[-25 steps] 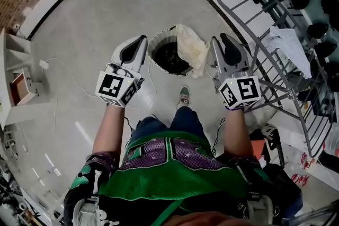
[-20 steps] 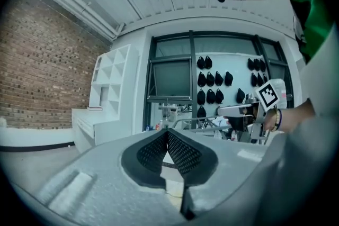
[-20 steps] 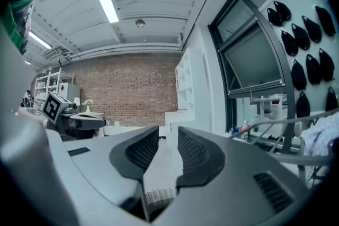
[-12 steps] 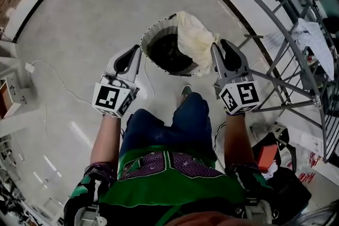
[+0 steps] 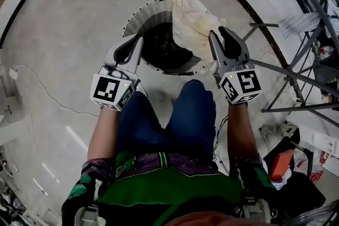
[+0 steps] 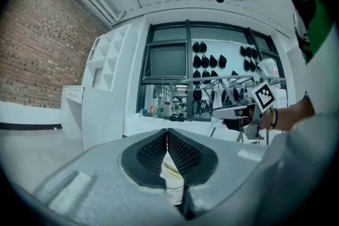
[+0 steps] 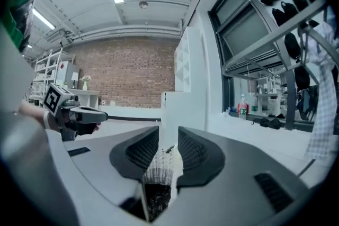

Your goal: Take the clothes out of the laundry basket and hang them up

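two grippers, one per hand, both smooth grey plastic shells with black cross-hatched pads and a cube of black-and-white square markers at the back. left gripper [image 5: 139,39]: jaws together at the tips, nothing clamped. right gripper [image 5: 218,33]: jaws standing wide apart, nothing pressed between them; its own view shows only the basket wall and the cloth beyond the gap.

laundry basket [image 5: 142,14] is on the floor just ahead of both grippers. it is round, with a white ribbed weave wall and a dark inside. in the head view the left tips line up with its near left rim and the right tips sit beside its right edge; contact can't be told. a cream cloth [image 5: 193,26], soft and crumpled, hangs over the far right rim, close to the right gripper.

knees [image 5: 185,114] in blue denim are bent below the basket, with a shiny green jersey [image 5: 169,188] nearer the camera. the floor [image 5: 63,50] is pale grey, smooth and slightly glossy. a drying rack [image 5: 296,75] of grey metal tube stands to the right.

versus a second ago: both grippers are lower and nearer the basket. the basket looks bigger and sits higher in the head view. the legs are now folded into a crouch. jaw states are unchanged and the cloth is on the same rim.
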A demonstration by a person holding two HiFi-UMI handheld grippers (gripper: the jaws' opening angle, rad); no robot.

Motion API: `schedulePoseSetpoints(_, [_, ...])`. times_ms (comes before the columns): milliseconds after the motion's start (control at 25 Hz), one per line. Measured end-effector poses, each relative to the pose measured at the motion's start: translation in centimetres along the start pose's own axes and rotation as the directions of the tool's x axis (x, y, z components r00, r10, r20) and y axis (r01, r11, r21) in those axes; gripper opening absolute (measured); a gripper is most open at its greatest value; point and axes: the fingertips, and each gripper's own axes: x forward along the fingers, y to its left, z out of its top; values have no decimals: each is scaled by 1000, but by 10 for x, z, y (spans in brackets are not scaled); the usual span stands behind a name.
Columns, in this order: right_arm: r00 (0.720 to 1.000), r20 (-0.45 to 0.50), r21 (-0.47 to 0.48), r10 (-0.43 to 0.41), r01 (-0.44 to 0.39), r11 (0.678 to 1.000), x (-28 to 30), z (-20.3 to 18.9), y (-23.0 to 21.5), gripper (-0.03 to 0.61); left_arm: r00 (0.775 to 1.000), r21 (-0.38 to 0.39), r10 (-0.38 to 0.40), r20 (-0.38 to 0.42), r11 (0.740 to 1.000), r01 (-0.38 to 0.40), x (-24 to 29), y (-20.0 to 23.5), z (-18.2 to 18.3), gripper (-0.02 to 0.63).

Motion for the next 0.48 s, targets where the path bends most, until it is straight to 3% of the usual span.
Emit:
schedulePoseSetpoints(160, [1000,2,-12,3,-3,1000,6,-50,-3,98,1000,19,-9,15,1000,9,8,1,-41,18])
schedulePoseSetpoints(480, [998,-24,-23,59,-59,998,40,-107,-15,98,997,8,-17,75,1000,16,12,1,-67,18])
